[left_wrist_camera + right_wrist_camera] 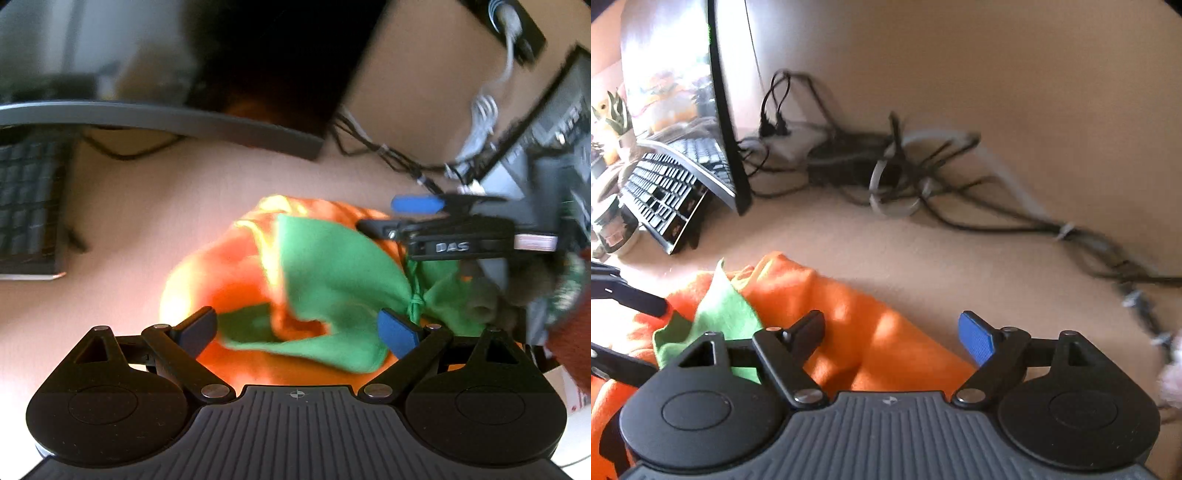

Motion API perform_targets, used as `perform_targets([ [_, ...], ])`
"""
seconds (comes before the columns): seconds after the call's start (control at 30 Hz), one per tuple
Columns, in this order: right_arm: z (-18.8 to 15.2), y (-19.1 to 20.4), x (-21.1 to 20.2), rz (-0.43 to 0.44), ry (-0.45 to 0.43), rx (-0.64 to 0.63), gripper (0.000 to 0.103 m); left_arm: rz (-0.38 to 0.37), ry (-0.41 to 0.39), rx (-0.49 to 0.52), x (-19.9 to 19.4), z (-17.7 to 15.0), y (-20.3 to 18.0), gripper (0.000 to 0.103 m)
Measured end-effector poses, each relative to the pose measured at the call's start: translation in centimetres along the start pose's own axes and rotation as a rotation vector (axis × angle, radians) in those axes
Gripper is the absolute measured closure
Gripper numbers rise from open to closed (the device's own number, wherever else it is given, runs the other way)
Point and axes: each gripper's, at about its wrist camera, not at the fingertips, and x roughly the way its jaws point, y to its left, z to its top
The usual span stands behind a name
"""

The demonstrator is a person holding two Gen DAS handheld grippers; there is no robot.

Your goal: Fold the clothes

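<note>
Desk [147, 206] bears crumpled garment [325, 280], axis unclear.

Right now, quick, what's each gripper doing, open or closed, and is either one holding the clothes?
Left gripper: open, holding nothing, poised over the orange and green garment.
Right gripper: open, holding nothing, above the garment's orange edge.

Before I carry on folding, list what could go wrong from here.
1. The orange garment lies crumpled with its green part bunched on top; folding it unflattened would likely lock in wrinkles.
2. A thin green drawstring sits right by the open left claw; it could snag on a finger.
3. The cable tangle and keyboard lie just beyond the cloth; a wide sweep by the open right claw might drag them.
</note>
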Motion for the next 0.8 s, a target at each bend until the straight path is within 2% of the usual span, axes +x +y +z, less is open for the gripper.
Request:
perform_targets([
  [0.1,0.0,-0.3,0.9,0.041,0.036,0.023,0.034,0.014,-0.026,-0.097,-2.5,-0.6,2.7,0.005],
  [0.13,-0.1,0.0,0.8,0.043,0.04,0.019,0.043,0.021,-0.033,-0.128,-3.1,-0.8,3.5,0.005],
  [0.17,-0.2,0.7,0.0,0.044,0.032,0.008,0.072,0.028,-0.039,-0.156,-3.8,-1.1,4.3,0.005],
  [0.2,-0.4,1.6,-1.4,0.042,0.015,-0.009,0.085,0.035,-0.045,-0.179,-4.3,-1.3,5.1,0.005],
  [0.27,-0.8,3.6,-4.1,0.04,-0.019,-0.042,0.092,0.045,-0.053,-0.215,-5.2,-1.6,6.4,0.005],
  [0.37,-1.4,6.5,-8.2,0.036,-0.07,-0.091,0.095,0.011,-0.074,-0.243,-6.5,-1.3,7.5,0.005],
  [0.5,-2.5,10.8,-13.6,0.027,-0.123,-0.17,0.095,-0.071,-0.124,-0.2,-7.7,0.1,6.4,0.005],
  [0.6,-5.3,15.1,-15.6,0.022,-0.058,-0.264,0.095,-0.139,-0.157,-0.135,-8.3,1.2,4.9,0.005],
  [0.7,-9.5,18.6,-15.6,0.041,0.055,-0.299,0.095,-0.207,-0.164,-0.043,-8.7,1.3,2.8,0.002],
  [0.8,-13.4,20.5,-14.5,0.004,0.147,-0.315,0.095,-0.217,-0.089,0.086,-7.1,0.2,0.4,0.002],
])
